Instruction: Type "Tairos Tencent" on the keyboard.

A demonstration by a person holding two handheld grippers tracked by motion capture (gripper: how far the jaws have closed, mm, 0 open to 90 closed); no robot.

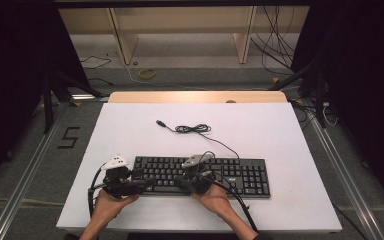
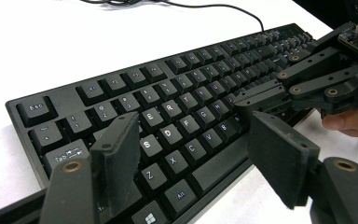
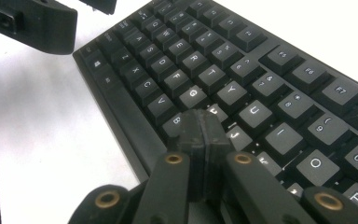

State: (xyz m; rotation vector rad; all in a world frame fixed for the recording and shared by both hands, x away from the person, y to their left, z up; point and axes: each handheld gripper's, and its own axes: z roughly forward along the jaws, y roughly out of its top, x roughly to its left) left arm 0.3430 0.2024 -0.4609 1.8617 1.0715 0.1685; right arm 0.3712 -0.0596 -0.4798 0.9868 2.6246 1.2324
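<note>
High view: keyboard [image 1: 202, 176] lies along desk [image 1: 280, 135] front edge, both my grippers over its left half. Left gripper view: my left gripper [image 2: 193, 154] jaws wide, nothing between, above Z-X-C keys. Right gripper view: my right gripper [image 3: 201, 135] pinched tight, tips on keys near H.

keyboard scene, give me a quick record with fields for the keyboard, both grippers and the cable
keyboard: black keyboard, flat on the white table, near the person's edge
left gripper: left gripper open, over the keyboard's left end, nothing between its fingers
right gripper: right gripper shut with nothing between the fingers, tip at the keys around H and B; whether it presses one cannot be told
cable: black cable runs from the keyboard's back, bundled mid-table, plug end loose
</note>
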